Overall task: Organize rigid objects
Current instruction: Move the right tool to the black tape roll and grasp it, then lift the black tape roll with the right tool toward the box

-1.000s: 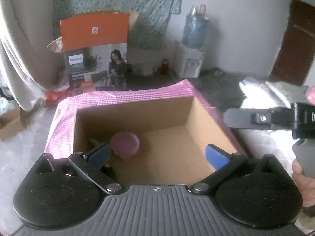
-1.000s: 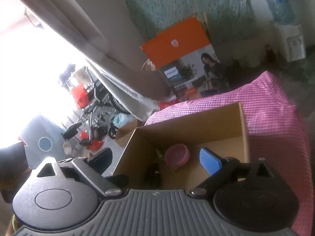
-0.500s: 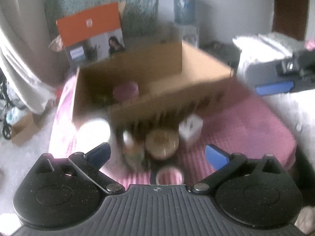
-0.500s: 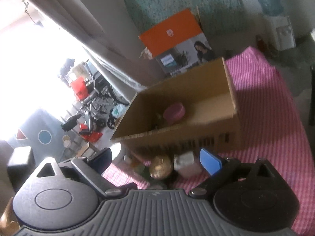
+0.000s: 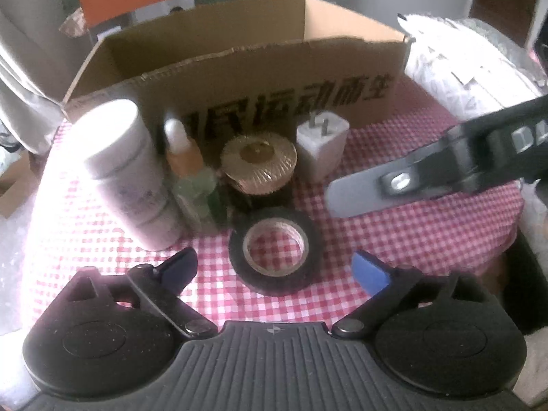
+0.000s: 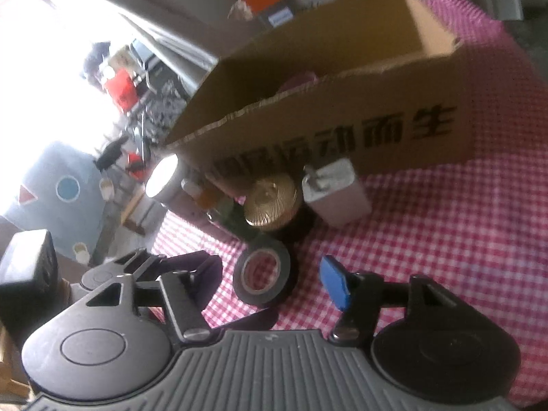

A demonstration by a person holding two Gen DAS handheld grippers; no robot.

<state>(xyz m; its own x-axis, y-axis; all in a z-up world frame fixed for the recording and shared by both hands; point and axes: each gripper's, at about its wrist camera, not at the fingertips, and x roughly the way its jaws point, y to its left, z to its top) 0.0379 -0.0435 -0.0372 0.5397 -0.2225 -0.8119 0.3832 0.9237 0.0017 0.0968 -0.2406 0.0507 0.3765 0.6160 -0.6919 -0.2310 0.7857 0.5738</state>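
A black tape roll (image 5: 275, 250) lies flat on the red-checked cloth (image 5: 411, 239), in front of a cardboard box (image 5: 239, 68). My left gripper (image 5: 274, 270) hangs just above the roll with its jaws closing; the roll sits in the gap and neither pad touches it. My right gripper (image 6: 270, 281) comes in from the right, its jaws also closing, with the same tape roll (image 6: 262, 274) showing between its fingers, untouched. In the left wrist view the right gripper (image 5: 359, 191) is above and to the right of the roll.
In a row against the box front stand a tall white bottle (image 5: 126, 171), a small orange-capped bottle (image 5: 185, 157), a gold-lidded jar (image 5: 258, 161) and a white plug charger (image 5: 322, 147). A pink bowl (image 6: 298, 78) lies inside the box. White bags (image 5: 462, 61) lie at the right.
Both grippers have dropped from over the open box to the items in front of it. The right jaws have narrowed. The tape roll now lies between the fingers in both views.
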